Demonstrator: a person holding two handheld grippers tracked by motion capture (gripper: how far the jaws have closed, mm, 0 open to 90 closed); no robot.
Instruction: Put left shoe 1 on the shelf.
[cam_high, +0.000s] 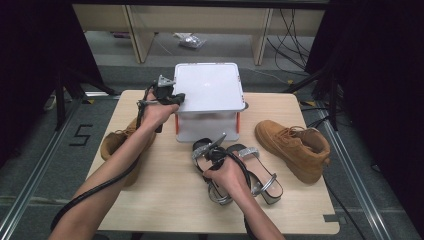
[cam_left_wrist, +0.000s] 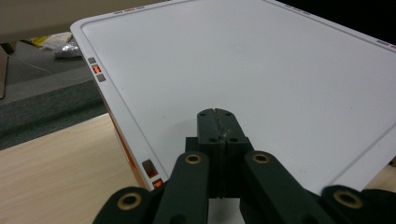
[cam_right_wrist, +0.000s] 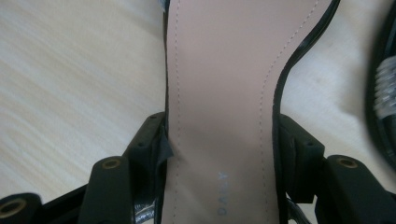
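On light wood-grain table (cam_high: 165, 200), dark curtains L & R, grey floor w/ rails, cables at back R, pale wood furniture legs beyond:

- White storage box w/ lid (cam_high: 208, 87), orange latches, back-centre of table. Lid rim markings too small to read.
- Left gripper (cam_left_wrist: 218, 122): jaws together, nothing between them, tips resting over lid's near-L corner.
- Right gripper (cam_right_wrist: 219, 144): jaws apart across a wide item, clamped on sandal (cam_right_wrist: 219, 93) at its sides; beige insole, black edging. Insole print partly legible, reads approx. "DAPHY", not certain.
- Second sandal (cam_high: 257, 172), silver-strapped, just beside first, centre-front.
- Tan suede boot (cam_high: 295, 147), laced, R side of table, on its side.
- Second tan boot (cam_high: 112, 142), L edge, partly behind left forearm.
- Floor mark "5" (cam_high: 80, 135), L of table.
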